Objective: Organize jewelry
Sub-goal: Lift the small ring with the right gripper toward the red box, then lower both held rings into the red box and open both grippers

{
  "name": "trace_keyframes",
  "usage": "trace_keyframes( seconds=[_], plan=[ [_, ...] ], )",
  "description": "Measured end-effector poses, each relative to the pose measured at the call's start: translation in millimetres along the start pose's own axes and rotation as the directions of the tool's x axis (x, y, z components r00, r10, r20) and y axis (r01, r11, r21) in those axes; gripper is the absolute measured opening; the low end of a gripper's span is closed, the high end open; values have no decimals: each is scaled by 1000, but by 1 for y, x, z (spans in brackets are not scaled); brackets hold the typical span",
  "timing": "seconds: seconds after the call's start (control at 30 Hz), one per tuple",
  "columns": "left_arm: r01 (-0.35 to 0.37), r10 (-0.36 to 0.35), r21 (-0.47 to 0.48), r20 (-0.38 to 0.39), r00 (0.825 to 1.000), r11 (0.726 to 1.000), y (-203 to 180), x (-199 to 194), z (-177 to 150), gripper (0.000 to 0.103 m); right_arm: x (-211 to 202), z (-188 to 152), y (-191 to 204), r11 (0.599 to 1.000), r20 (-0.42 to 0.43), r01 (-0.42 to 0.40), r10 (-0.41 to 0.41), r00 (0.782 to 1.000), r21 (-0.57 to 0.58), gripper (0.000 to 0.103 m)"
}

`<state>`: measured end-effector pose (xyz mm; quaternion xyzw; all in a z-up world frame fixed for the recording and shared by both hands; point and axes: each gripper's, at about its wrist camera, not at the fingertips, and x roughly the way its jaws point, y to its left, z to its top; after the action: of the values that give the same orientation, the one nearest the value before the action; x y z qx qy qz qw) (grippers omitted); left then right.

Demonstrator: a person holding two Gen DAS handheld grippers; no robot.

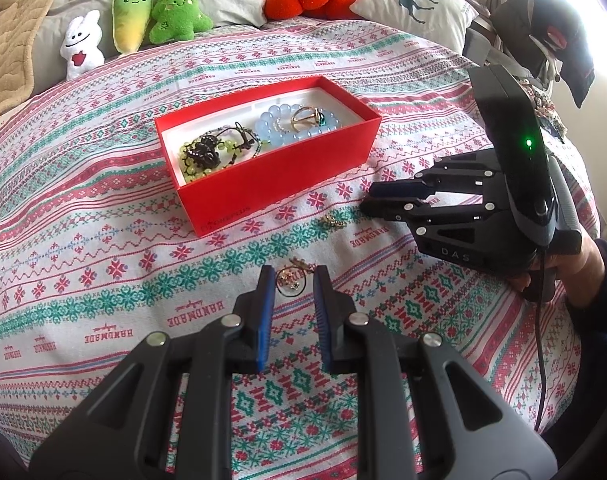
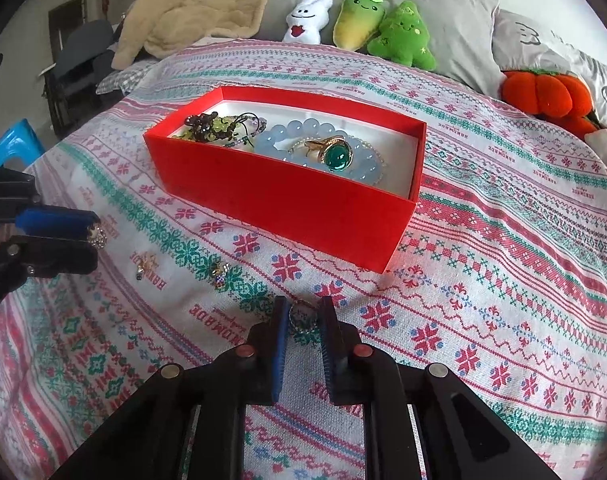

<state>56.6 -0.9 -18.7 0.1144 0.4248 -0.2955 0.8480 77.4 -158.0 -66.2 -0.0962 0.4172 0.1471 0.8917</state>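
A red box (image 1: 271,184) (image 2: 287,204) sits on the patterned bedspread. It holds a blue bead bracelet (image 2: 279,136), a gold ring with a green stone (image 2: 337,156) and dark and green beads (image 1: 207,152). My left gripper (image 1: 293,280) (image 2: 93,236) is shut on a sparkly ring (image 2: 97,234) at its fingertips, just above the cloth. My right gripper (image 2: 303,314) (image 1: 365,202) rests low on the bedspread in front of the box. A small jewelled ring (image 2: 303,318) lies between its narrowly parted pads. Two loose gold earrings (image 2: 145,266) (image 2: 220,274) lie between the grippers.
Plush toys (image 1: 159,12) and an orange pumpkin cushion (image 2: 543,92) line the pillows behind the box. A beige blanket (image 2: 207,4) is at the head of the bed. A blue stool (image 2: 11,140) stands beside the bed. A hand (image 1: 583,264) holds the right gripper.
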Motion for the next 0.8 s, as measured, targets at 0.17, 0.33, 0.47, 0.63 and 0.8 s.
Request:
trace_keyframes(
  seconds=[0.17, 0.33, 0.47, 0.63, 0.8],
  plan=[
    [0, 0, -2, 0, 1000, 1000, 1, -1, 0, 21, -5, -1, 1, 1000, 10, -1, 1, 1000, -1, 15],
    [3, -2, -6, 13, 1000, 1000, 3, -6, 2, 21, -14, 0, 1, 1000, 32, -14, 14, 999, 8, 15],
    [8, -8, -22, 31, 999, 1000, 7, -11, 7, 21, -31, 5, -3, 998, 73, -42, 40, 997, 35, 15],
    [32, -27, -63, 82, 996, 998, 13, -19, 26, 21, -55, 17, -11, 993, 147, -85, 73, 986, 78, 15],
    [54, -43, -84, 127, 991, 995, 11, -17, 56, 21, -54, 39, -22, 986, 150, -98, 78, 986, 132, 15]
  ],
)
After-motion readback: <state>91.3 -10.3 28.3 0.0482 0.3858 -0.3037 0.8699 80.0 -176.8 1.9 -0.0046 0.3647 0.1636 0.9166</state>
